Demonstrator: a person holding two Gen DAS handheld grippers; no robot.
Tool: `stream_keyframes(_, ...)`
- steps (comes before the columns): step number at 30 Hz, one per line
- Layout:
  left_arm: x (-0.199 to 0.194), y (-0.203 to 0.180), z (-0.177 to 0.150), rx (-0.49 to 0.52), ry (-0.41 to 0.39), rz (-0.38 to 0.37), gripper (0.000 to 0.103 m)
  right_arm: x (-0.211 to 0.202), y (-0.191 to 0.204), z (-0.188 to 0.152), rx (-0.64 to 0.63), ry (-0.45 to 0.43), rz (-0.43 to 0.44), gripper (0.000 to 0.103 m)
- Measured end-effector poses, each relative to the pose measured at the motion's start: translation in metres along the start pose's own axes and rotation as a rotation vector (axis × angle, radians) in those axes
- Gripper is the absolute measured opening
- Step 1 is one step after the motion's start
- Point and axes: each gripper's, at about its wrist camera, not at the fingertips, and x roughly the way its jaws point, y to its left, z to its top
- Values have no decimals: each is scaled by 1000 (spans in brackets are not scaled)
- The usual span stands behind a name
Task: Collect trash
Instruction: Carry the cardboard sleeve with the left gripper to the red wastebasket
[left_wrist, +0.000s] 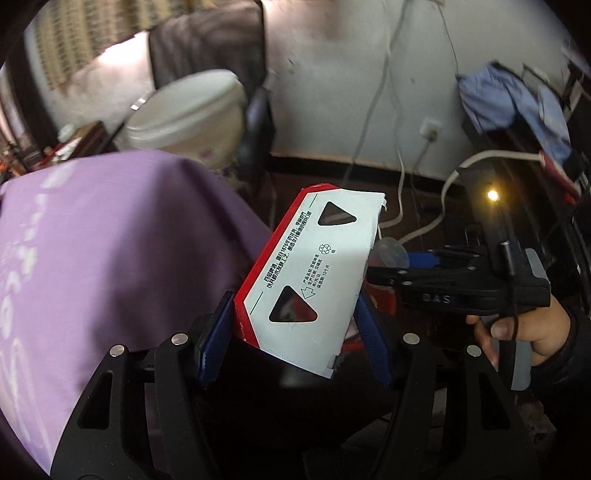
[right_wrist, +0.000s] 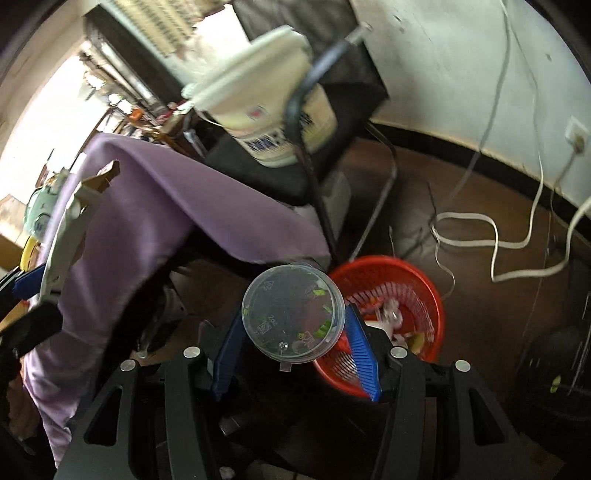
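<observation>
My left gripper (left_wrist: 295, 332) is shut on a flattened red and white cardboard carton (left_wrist: 317, 269), held upright beside the purple cloth (left_wrist: 110, 273). The carton also shows edge-on at the far left of the right wrist view (right_wrist: 62, 236). My right gripper (right_wrist: 293, 343) is shut on a clear plastic cup (right_wrist: 293, 314) with green food bits inside, held just left of and above the red mesh trash basket (right_wrist: 413, 280), which holds some scraps. The right gripper also shows in the left wrist view (left_wrist: 373, 275), to the right of the carton.
A purple cloth (right_wrist: 177, 218) drapes over a table edge. A white bucket (right_wrist: 266, 107) sits on a black chair behind it. White cables (right_wrist: 491, 236) trail over the dark brown floor by the wall. Blue clothing (left_wrist: 513, 107) lies at the right.
</observation>
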Motion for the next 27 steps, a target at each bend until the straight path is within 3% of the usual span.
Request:
stream_keyframes(11,108,-32,-6,79,185,-50,63,48,-60,-17,132,81,-45,54)
stream_keyframes(27,193,-35,-19,39,318,-98,63,83,-83,-29,171,127,-111,54)
